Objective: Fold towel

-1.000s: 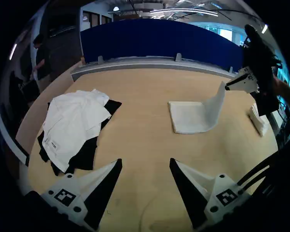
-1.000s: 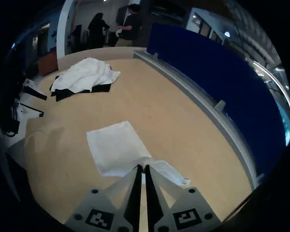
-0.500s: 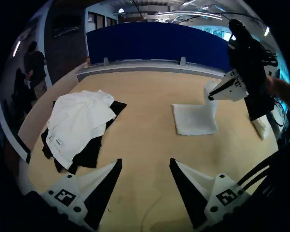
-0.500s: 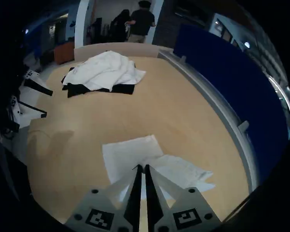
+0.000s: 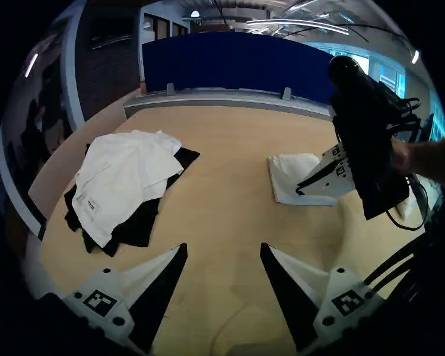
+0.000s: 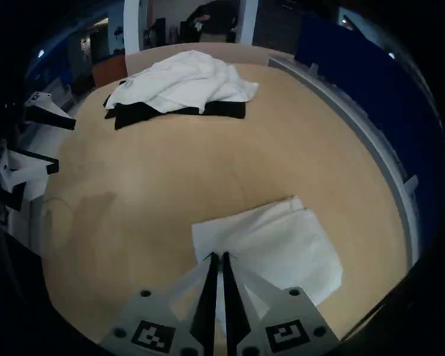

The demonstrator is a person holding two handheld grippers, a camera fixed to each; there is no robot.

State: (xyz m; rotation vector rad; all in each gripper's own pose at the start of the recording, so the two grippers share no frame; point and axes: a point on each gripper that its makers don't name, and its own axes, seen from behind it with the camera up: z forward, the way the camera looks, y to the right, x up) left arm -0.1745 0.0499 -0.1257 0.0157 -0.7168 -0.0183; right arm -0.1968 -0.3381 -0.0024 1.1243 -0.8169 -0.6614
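A white towel (image 5: 291, 178) lies folded over on the wooden table (image 5: 228, 148), right of the middle. In the right gripper view the towel (image 6: 282, 243) spreads flat just beyond my right gripper (image 6: 218, 257), whose fingers are shut on its near edge. From the left gripper view, that right gripper (image 5: 301, 188) is low over the towel's near right corner, held by a hand (image 5: 418, 160). At the table's near edge my left gripper (image 5: 222, 248) stands open and holds nothing; it also appears at the left of the right gripper view as the left gripper (image 6: 65, 146).
A pile of white and black clothes (image 5: 124, 178) lies on the table's left side, seen as the pile (image 6: 181, 89) at the far end in the right gripper view. A blue partition (image 5: 240, 59) runs along the back edge. A person (image 6: 216, 12) stands beyond the table.
My right gripper has carried the towel's lifted edge across and down, so the raised flap now lies flat on the rest of the towel. The left gripper stayed open and nearly still.
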